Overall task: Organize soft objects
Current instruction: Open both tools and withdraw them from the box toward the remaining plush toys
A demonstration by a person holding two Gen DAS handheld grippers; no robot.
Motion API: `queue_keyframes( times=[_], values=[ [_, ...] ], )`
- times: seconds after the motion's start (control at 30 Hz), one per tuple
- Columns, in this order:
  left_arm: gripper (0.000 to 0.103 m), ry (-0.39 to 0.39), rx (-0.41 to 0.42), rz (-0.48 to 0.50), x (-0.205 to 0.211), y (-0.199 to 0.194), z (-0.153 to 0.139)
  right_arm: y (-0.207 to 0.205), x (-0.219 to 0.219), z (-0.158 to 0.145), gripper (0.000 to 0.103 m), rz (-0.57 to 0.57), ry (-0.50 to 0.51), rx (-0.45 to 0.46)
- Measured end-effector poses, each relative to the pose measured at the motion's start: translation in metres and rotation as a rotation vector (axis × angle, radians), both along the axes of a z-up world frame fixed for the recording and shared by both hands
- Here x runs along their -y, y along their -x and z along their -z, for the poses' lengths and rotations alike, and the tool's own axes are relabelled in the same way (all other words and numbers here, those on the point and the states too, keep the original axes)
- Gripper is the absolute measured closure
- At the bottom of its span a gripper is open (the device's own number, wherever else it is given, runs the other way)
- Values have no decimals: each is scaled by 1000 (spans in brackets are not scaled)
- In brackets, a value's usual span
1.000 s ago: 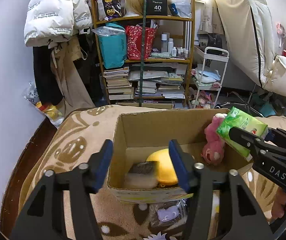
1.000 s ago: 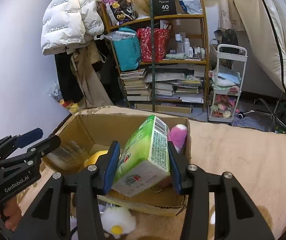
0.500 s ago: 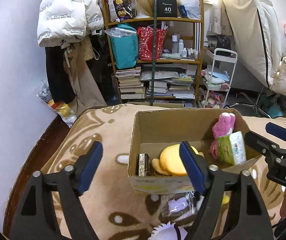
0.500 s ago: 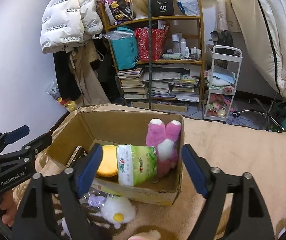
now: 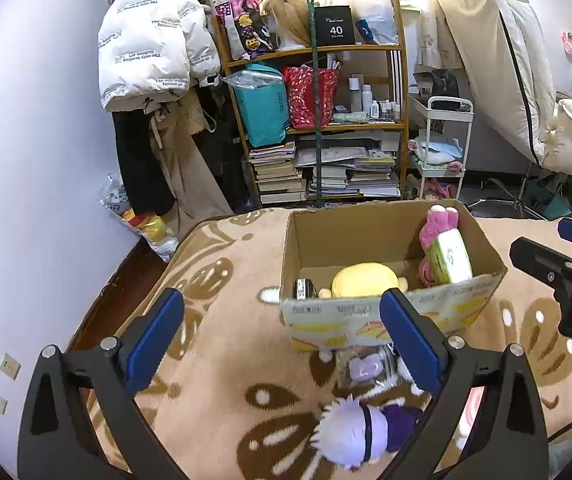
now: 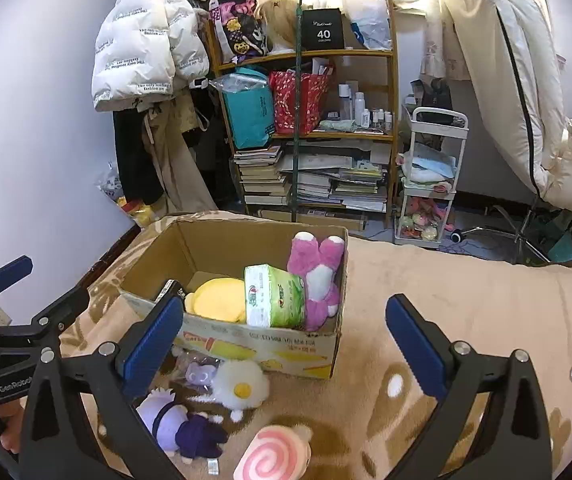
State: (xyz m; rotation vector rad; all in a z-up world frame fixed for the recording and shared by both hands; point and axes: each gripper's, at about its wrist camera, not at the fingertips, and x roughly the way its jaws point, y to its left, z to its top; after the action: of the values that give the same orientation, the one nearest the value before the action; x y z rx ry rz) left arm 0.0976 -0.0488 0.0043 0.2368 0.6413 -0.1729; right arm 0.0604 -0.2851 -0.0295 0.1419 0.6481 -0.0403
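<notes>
A cardboard box [image 6: 269,342] [image 5: 370,320] stands on the patterned blanket. In it lie a green tissue pack [image 6: 273,296] [image 5: 448,256], a pink plush [image 6: 318,276] [image 5: 436,224], a yellow plush [image 6: 217,300] [image 5: 364,280] and a dark small item [image 5: 304,289]. In front of the box lie a white-haired purple doll [image 6: 177,426] [image 5: 360,434], a white flower plush [image 6: 239,384], a bagged purple toy [image 6: 199,372] [image 5: 366,366] and a pink swirl plush [image 6: 273,456]. My right gripper [image 6: 283,336] is open and empty, pulled back from the box. My left gripper [image 5: 281,332] is open and empty.
A wooden shelf [image 6: 310,136] with books, bags and bottles stands behind the bed. A white rolling cart [image 6: 430,184] is right of it. A white puffer jacket [image 6: 145,36] hangs at left. The wall and floor edge run along the left.
My right gripper opened and let the green tissue pack drop into the box beside the pink plush. Both grippers then pulled back and up from the box; the left opened wider.
</notes>
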Motion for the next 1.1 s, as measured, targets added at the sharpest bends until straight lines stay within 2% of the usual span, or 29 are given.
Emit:
queue_keyframes(
  times=[0.13,0.5,0.77,1.1],
  values=[
    [6,2,0,-3,-3,13,-6,13,-1,-6,0,7,15,14],
    [5,-17,-39,0,-7,42,-2,38,-6,-5,0,9,2,-30],
    [5,20,-105,-15,-17,47,7,51,-6,-6,0,18,-15,-40],
    [5,-13,-125,-16,-15,47,16,55,-6,3,0,29,-32,-84]
  ],
)
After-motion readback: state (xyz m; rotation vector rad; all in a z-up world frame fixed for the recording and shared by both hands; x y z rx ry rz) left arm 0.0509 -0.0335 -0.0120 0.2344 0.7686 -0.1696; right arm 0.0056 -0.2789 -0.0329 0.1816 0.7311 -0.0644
